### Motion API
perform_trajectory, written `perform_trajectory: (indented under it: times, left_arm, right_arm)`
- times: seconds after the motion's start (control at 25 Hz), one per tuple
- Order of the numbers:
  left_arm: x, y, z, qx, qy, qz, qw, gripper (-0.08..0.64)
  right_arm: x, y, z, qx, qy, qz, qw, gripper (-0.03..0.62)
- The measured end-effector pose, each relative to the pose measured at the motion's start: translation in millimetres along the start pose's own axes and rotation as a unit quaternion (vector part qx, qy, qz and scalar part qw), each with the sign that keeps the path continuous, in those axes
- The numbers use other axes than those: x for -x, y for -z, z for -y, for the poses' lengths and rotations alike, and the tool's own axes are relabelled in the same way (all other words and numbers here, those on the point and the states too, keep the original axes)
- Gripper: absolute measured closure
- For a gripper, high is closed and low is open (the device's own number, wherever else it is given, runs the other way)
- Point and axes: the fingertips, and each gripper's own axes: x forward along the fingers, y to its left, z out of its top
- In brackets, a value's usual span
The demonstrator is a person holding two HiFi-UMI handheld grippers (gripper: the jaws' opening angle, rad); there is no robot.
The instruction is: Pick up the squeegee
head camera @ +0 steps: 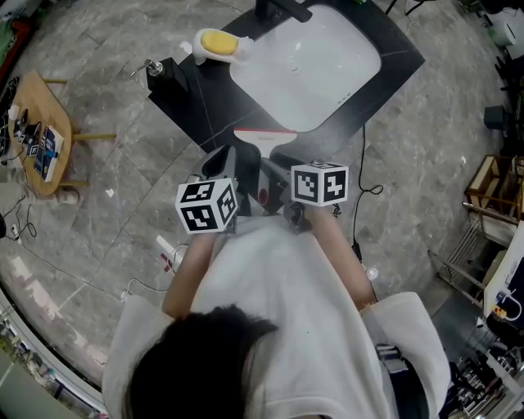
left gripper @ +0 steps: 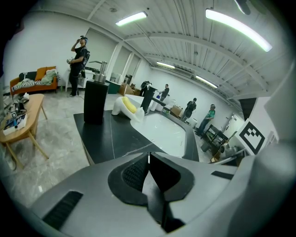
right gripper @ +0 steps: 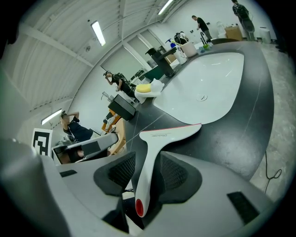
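Note:
A white squeegee [head camera: 266, 134] with a red-edged blade lies on the black counter [head camera: 205, 106], just in front of the sink. Its handle runs back toward me and ends in a red dot. In the right gripper view the squeegee [right gripper: 159, 136] has its handle between the two ribbed pads of my right gripper [right gripper: 148, 162], which is shut on it; the blade still rests on the counter. In the head view my right gripper [head camera: 277, 162] sits right of the handle. My left gripper [head camera: 224, 162] is beside it on the left. Seen from its own camera, the left gripper [left gripper: 149, 159] is shut on nothing.
A white sink basin [head camera: 315, 69] fills the counter's far half, with a black faucet [head camera: 278, 10] behind. A yellow sponge in a white holder [head camera: 219, 43] and a black soap dispenser [head camera: 168, 75] stand at the far left. A wooden side table [head camera: 37, 135] is left; cables cross the floor.

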Motion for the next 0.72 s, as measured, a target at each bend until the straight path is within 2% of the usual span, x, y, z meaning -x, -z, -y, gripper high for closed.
perform_trajectory:
  times: [0.72]
  left_arm:
    - [-12,-1,-13,0.010,-0.011,-0.010,0.9998,0.526]
  right_arm:
    - [-24,-3,0,-0.034,-0.012,-0.046,0.998,0.431]
